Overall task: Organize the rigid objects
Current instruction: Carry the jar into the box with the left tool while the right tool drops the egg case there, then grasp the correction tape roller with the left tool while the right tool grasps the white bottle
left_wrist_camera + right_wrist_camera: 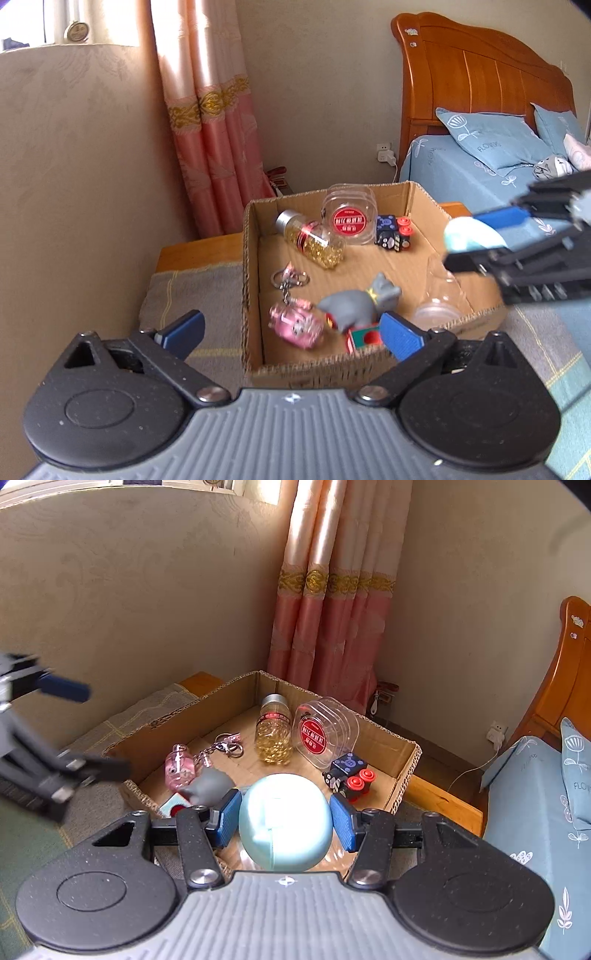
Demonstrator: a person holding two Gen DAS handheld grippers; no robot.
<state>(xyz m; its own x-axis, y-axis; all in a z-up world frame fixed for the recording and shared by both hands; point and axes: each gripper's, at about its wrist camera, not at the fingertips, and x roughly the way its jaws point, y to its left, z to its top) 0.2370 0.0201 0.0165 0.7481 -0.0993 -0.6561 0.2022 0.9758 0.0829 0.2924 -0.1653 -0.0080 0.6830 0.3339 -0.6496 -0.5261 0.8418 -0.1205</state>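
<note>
A cardboard box [253, 280] [406, 771] sits on a blanket-covered stand. Inside lie a bottle of gold capsules [314, 240] [273, 734], a clear jar with a red label [349, 218] [325, 734], a black toy with red wheels [393, 234] [349, 777], a pink keychain [295, 321] [179, 766], a grey elephant figure [354, 302] [210, 784] and a clear cup [439, 291]. My right gripper [284, 818] [476, 240] is shut on a pale blue ball [284, 819] [472, 236] above the box's near side. My left gripper [291, 330] [99, 731] is open and empty at the box's near edge.
A wooden bed [480, 74] with blue bedding [461, 173] stands to the right. Pink curtains [210, 129] hang behind the box, beside a beige wall. A grey checked blanket [192, 291] covers the surface around the box. A wall socket with a charger [386, 153] is near the floor.
</note>
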